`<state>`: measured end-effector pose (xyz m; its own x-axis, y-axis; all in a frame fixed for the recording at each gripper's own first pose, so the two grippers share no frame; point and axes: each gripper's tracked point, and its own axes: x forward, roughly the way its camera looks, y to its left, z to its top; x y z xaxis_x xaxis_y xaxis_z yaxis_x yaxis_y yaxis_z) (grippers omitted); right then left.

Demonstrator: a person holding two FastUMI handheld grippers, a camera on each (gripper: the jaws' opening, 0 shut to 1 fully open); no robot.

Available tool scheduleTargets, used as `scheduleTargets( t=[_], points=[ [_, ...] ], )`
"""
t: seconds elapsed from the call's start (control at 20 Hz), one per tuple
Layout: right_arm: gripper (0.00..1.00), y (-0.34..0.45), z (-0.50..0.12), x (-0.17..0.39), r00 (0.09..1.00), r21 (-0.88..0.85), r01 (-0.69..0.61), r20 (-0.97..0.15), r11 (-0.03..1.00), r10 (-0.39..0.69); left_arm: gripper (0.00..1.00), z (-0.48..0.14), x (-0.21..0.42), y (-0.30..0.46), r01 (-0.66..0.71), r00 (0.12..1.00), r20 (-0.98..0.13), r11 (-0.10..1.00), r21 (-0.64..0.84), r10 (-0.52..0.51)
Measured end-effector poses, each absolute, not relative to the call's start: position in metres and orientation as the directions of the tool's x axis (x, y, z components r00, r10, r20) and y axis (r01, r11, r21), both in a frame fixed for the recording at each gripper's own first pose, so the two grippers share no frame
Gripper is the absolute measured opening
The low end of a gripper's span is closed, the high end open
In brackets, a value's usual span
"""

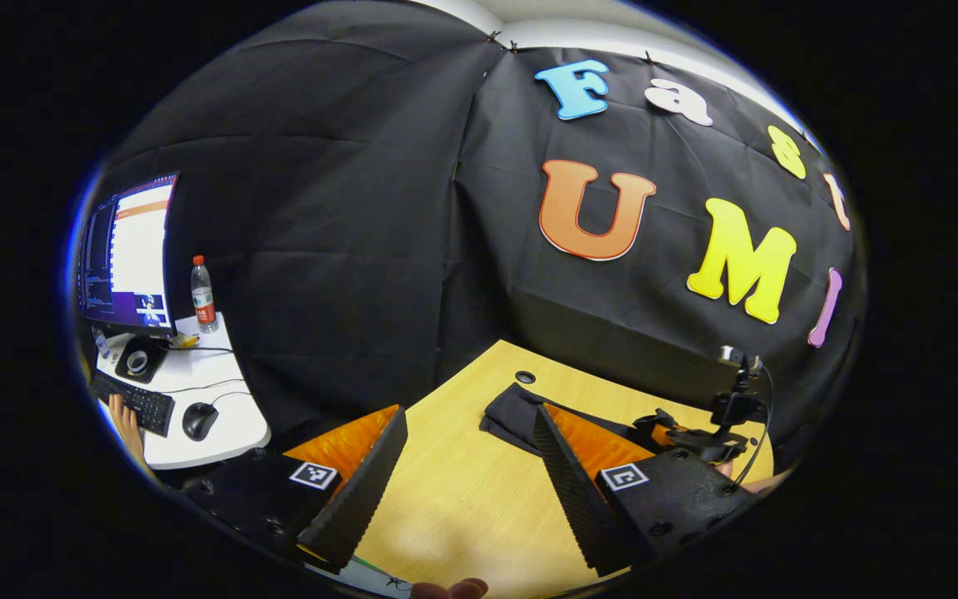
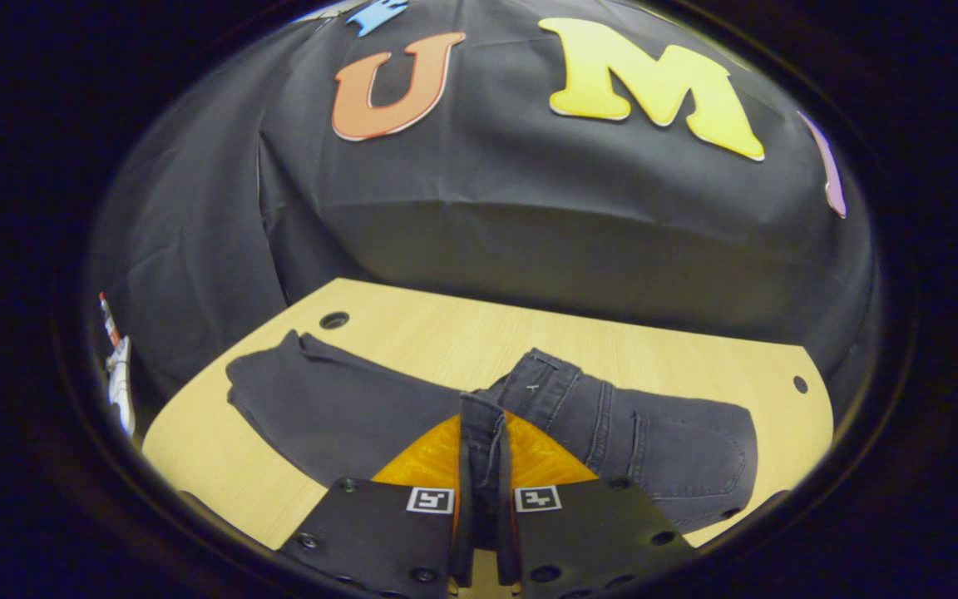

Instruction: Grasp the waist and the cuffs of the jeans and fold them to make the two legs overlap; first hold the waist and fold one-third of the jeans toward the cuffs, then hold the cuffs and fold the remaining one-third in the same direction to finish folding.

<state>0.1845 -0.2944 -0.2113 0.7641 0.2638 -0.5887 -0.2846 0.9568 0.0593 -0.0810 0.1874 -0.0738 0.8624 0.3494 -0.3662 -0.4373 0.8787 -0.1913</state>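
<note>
Right gripper view: the right gripper (image 2: 481, 466) has its 2 fingers pressed together on a doubled edge of the dark grey denim jeans (image 2: 346, 412), which lie across the pale wooden table (image 2: 678, 358). The clamped fold looks like waistband cloth, with belt loops and a pocket seam on the bunched part just to its right; the leg end stretches flat toward the table's left edge, near a round cable hole (image 2: 334, 319). Left gripper view: the left gripper (image 1: 471, 474) hangs over bare tabletop with its jaws wide apart, holding nothing; the leg end of the jeans lies beyond its fingers, and the other gripper is near the far right.

Judged step: carrying the waist over toward the cuffs for the first 1/3 fold. To do it well, lift the clamped edge only enough to clear the cloth beneath, travel straight along the leg line, and let the free gripper pin or square the lower layer so the 2 legs stay stacked. A 1-corner hold may drag the fold askew.
</note>
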Motion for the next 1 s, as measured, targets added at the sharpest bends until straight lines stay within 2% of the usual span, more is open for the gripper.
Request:
scheduleTargets(
  t=[0.3,0.35,0.4,0.45,0.55,0.75,0.85,1.0],
  points=[
    [0.14,-0.286,-0.245,0.174,0.691,0.06,-0.357,-0.655,0.932,0.306,0.99,-0.071,-0.075,0.201,-0.428,0.873,-0.348,0.88,-0.206,0.343],
    [0.29,-0.284,-0.244,0.172,0.683,0.057,-0.376,-0.657,0.925,0.318,0.99,-0.072,-0.073,0.202,-0.423,0.876,-0.348,0.879,-0.219,0.335],
    [0.39,-0.281,-0.24,0.17,0.674,0.056,-0.394,-0.661,0.918,0.329,0.99,-0.071,-0.071,0.202,-0.421,0.878,-0.348,0.877,-0.232,0.329],
    [0.39,-0.278,-0.236,0.167,0.666,0.059,-0.41,-0.663,0.91,0.342,0.99,-0.07,-0.07,0.202,-0.418,0.881,-0.344,0.875,-0.245,0.325],
    [0.49,-0.276,-0.219,0.155,0.665,0.062,-0.439,-0.648,0.896,0.371,0.99,-0.067,-0.066,0.2,-0.4,0.894,-0.326,0.875,-0.274,0.307],
    [0.82,-0.29,-0.152,0.134,0.71,0.08,-0.461,-0.565,0.884,0.421,0.99,-0.071,-0.055,0.194,-0.362,0.913,-0.309,0.881,-0.305,0.268],
    [0.92,-0.302,-0.111,0.125,0.741,0.078,-0.466,-0.51,0.881,0.437,0.99,-0.08,-0.049,0.192,-0.341,0.919,-0.308,0.889,-0.305,0.247],
    [0.93,-0.326,-0.061,0.106,0.775,0.094,-0.449,-0.454,0.889,0.44,0.99,-0.104,-0.039,0.189,-0.318,0.918,-0.342,0.888,-0.333,0.201]
  ],
)
